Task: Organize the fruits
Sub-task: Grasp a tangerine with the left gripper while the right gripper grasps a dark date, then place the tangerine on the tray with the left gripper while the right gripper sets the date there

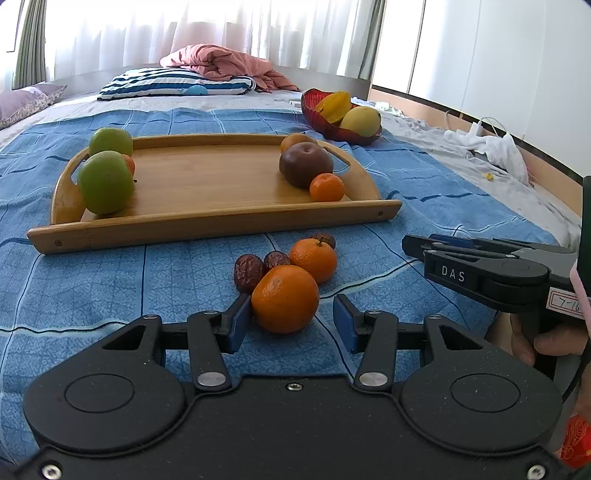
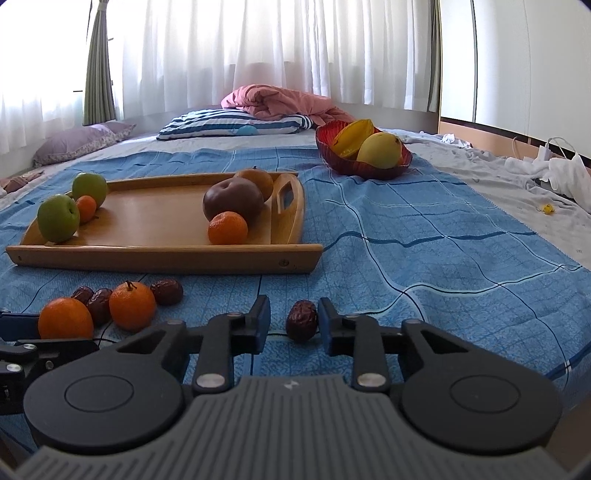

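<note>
Fruit sorting partly done; loose pieces remain on the bed.
Left wrist view: the wooden tray (image 1: 207, 225) already holds apples and oranges; the left claw (image 1: 291, 319) stands partly open around a round orange mandarin (image 1: 285, 300), one pad touching, the other clear.
Right wrist view: the right claw (image 2: 293, 325) brackets a wrinkled dark-red date (image 2: 302, 319), narrow gaps showing.

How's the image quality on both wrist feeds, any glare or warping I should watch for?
Left wrist view: the backlit curtain is blown out white; fisheye bends the wardrobe edge; the near orange is sharp. Right wrist view: the same curtain glare; the wooden tray and the date between the jaws are crisp and evenly lit; corners are vignetted black.
</note>
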A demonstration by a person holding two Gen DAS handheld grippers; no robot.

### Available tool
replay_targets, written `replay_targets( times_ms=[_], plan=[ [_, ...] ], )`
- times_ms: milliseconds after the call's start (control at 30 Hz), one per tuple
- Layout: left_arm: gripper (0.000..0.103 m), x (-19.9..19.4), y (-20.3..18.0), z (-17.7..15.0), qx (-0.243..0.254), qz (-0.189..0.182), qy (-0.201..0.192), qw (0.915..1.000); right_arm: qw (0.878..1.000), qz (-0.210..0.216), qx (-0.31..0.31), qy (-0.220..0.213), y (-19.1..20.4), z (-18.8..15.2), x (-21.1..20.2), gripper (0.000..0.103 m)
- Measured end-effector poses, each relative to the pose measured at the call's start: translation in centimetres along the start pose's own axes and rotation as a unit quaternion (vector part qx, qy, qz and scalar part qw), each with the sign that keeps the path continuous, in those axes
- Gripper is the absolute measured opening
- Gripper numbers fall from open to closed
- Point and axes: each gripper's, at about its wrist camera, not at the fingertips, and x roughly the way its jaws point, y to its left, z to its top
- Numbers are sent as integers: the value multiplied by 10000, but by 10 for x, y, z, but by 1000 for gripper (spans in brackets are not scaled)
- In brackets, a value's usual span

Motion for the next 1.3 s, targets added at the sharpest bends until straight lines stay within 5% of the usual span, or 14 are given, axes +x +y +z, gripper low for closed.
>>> replay_targets(
  times_ms=[433,1300],
  plan=[
    [37,2,-2,1,46,113,-41,9999,10000,-10,-33,22,0,-1,1,23],
    [37,-23,26,27,160,479,-619,9968,9998,81,13,-173,9,9,-9,21]
  ],
)
